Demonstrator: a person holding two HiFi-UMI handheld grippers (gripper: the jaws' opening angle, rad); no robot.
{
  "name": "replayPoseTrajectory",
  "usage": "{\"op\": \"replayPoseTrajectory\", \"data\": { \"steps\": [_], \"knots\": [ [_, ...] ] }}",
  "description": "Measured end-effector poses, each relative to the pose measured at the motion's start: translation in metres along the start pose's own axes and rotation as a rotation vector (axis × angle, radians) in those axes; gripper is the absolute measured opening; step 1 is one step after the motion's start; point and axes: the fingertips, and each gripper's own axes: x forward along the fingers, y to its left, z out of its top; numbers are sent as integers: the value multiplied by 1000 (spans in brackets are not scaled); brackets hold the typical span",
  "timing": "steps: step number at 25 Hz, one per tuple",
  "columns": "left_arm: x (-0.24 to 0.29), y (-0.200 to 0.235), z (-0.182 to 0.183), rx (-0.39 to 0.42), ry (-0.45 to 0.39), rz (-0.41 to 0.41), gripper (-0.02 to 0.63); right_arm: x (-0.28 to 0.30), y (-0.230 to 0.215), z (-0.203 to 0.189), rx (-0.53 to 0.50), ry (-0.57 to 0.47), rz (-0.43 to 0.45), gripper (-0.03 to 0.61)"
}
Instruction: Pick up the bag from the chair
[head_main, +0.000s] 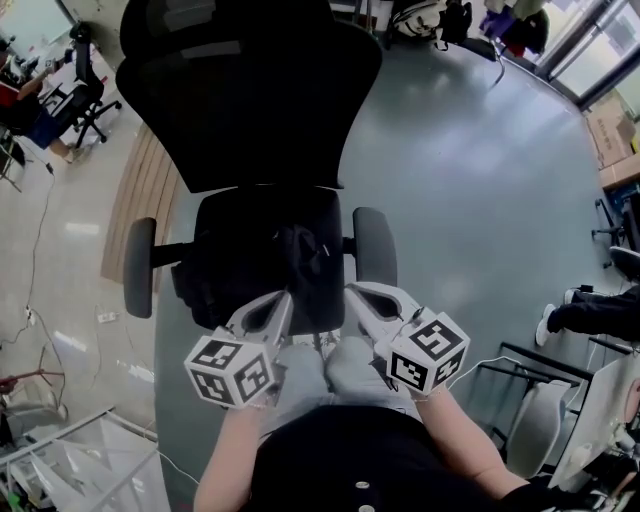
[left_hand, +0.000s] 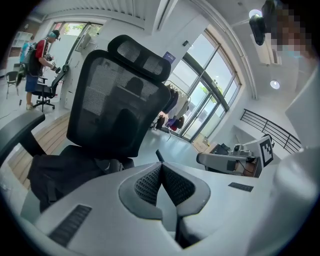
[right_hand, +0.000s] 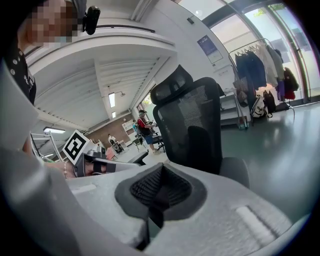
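A black bag (head_main: 268, 262) lies slumped on the seat of a black mesh-backed office chair (head_main: 250, 90), between the chair's two armrests and filling most of the seat. The left gripper (head_main: 286, 298) is held at the front edge of the seat, its tip over the near edge of the bag; whether it touches the fabric cannot be told from the head view. The right gripper (head_main: 351, 291) hangs just beside the bag's near right corner, close to the right armrest (head_main: 374, 245).

In the left gripper view the two jaws meet at their tips with nothing between them, and the bag (left_hand: 65, 170) shows low at the left, ahead of and below the jaws, under the chair back (left_hand: 115, 105). In the right gripper view the jaws are likewise pressed together and empty, pointing toward the chair back (right_hand: 192, 125); the bag does not show there.
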Motion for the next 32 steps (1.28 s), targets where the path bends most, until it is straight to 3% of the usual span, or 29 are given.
{"op": "replayPoseTrajectory", "data": {
  "steps": [10, 18, 23, 32],
  "knots": [
    [17, 9, -11, -65, -25, -43, 17, 23, -3, -26, 37, 45, -21, -2],
    [38, 46, -39, -91, 38, -29, 18, 54, -16, -38, 79, 46, -27, -2],
    [60, 70, -57, -117, 94, -38, 18, 71, -32, -52, 64, 102, 6, -2],
    [95, 92, -73, -133, 155, -19, 20, 83, -53, -64, 148, 125, -12, -1]
  ]
}}
